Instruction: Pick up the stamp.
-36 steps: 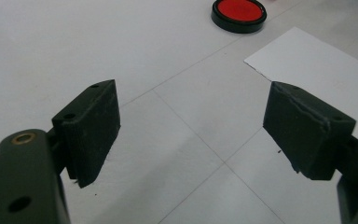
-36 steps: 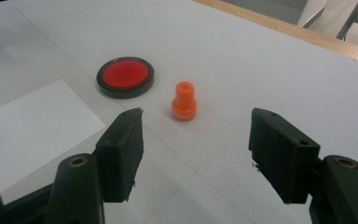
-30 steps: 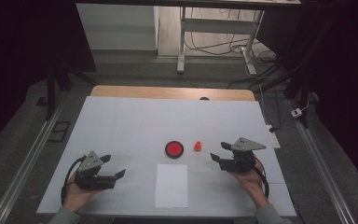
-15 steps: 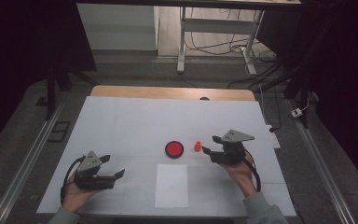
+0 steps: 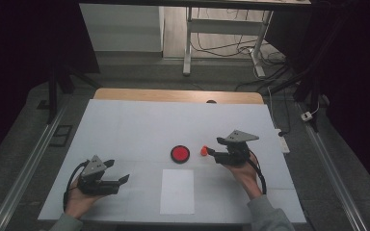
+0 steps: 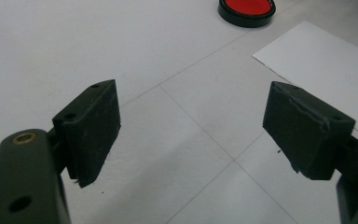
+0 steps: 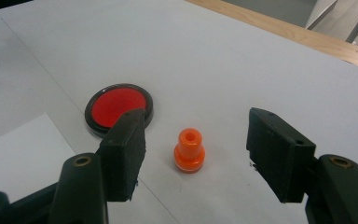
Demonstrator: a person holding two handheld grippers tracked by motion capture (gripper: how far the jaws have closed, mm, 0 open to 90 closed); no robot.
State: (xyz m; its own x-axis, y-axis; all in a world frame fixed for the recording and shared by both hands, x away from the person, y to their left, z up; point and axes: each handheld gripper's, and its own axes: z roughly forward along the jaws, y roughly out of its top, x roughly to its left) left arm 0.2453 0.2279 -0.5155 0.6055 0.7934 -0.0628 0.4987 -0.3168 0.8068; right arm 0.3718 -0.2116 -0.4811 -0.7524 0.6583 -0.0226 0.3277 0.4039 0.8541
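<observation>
Right claw (image 5: 211, 152): hovering right of the desk's middle, jaws standing wide and pointing toward the left edge, gripping nothing. In the right gripper view (image 7: 193, 154) the jaws are flanking the orange peg without touching it.

Orange peg (image 5: 204, 151) (image 7: 189, 150): small stepped plastic piece with a hole in its top, standing upright on the white desk (image 5: 139, 125), just right of the red disc.

Red disc (image 5: 179, 153) (image 7: 119, 106) (image 6: 247, 7): round, black-rimmed, lying flat near the desk's middle.

White paper sheet (image 5: 177, 191) (image 6: 326, 60): lying flat between the disc and the near edge.

Left claw (image 5: 124, 180) (image 6: 191, 130): resting near the near-left corner, jaws spread wide, empty, over bare desk.
</observation>
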